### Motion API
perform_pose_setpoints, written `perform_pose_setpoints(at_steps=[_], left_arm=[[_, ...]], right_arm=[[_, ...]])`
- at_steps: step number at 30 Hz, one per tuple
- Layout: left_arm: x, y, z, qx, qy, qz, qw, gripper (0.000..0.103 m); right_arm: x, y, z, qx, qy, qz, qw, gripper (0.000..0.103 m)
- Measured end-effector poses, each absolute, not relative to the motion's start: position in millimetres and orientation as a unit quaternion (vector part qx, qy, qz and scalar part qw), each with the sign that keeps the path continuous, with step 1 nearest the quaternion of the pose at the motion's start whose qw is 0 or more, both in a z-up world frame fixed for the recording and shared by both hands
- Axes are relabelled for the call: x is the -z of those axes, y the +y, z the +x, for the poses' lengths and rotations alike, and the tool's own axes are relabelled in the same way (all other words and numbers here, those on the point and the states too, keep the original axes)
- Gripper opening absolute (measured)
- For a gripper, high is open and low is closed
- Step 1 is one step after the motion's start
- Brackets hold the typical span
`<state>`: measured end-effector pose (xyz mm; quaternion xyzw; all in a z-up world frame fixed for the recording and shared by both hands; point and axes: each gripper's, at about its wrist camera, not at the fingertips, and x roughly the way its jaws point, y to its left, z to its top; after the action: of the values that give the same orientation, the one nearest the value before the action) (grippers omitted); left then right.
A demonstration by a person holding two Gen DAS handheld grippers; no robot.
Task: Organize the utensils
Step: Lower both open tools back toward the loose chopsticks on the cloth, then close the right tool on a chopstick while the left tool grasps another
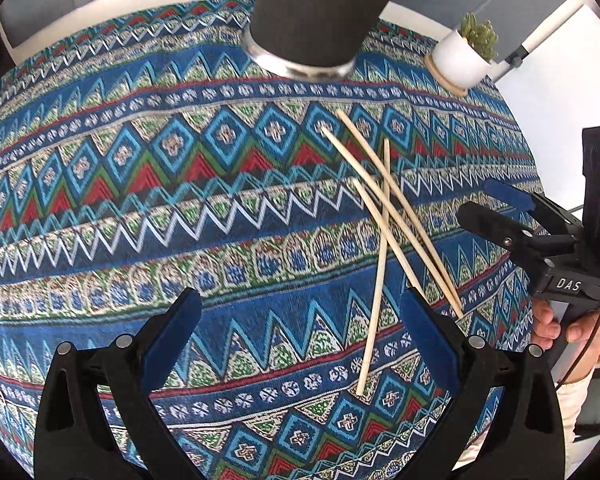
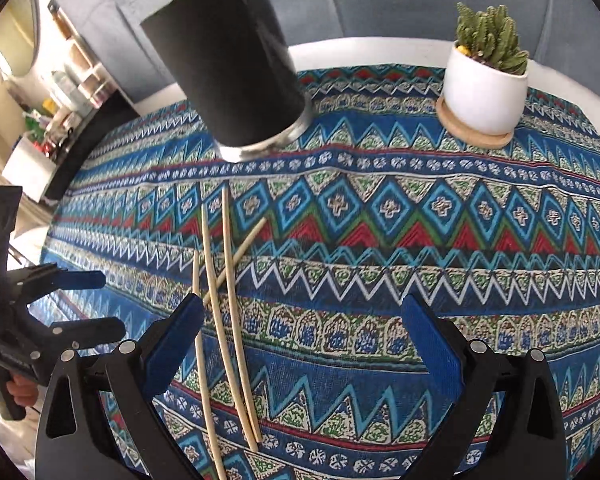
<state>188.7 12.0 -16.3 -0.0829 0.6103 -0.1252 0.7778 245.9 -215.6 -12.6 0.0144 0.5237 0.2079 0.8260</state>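
Observation:
Several pale wooden chopsticks (image 1: 385,216) lie crossed on the patterned tablecloth (image 1: 140,200). A tall black cylindrical holder (image 1: 320,20) with a metal base stands behind them. In the right wrist view, more sticks poke out of the holder (image 2: 228,60). My left gripper (image 1: 300,320) is open and holds nothing, and the sticks pass near its right finger. My right gripper (image 2: 302,320) is also open and holds nothing, with the loose chopsticks (image 2: 228,276) beside its left finger. Each gripper shows in the other's view, the right gripper (image 1: 474,198) and the left gripper (image 2: 114,304).
A cactus in a white pot (image 2: 484,92) on a wooden coaster stands at the back right of the round table; in the left wrist view this pot (image 1: 460,60) is at the upper right. A grey sofa (image 2: 380,0) lies behind. A person's hand (image 1: 552,320) grips the right handle.

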Motion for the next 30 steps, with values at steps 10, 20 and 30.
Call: perform_pose_setpoints(at_steps=[10, 20, 30], left_arm=[[25, -9, 168, 0.133, 0.561, -0.016, 0.817, 0.097], [33, -27, 168, 0.122, 0.487, 0.072, 0.862, 0.099], [34, -36, 181, 0.161, 0.451, 0.088, 0.874, 0.099]], right_arm=[[34, -184, 238, -0.187, 0.515, -0.076, 0.833, 0.095], [42, -190, 229, -0.165, 0.46, -0.082, 0.868, 0.096], [41, -177, 253, -0.175, 0.483, -0.095, 0.853, 0.096]])
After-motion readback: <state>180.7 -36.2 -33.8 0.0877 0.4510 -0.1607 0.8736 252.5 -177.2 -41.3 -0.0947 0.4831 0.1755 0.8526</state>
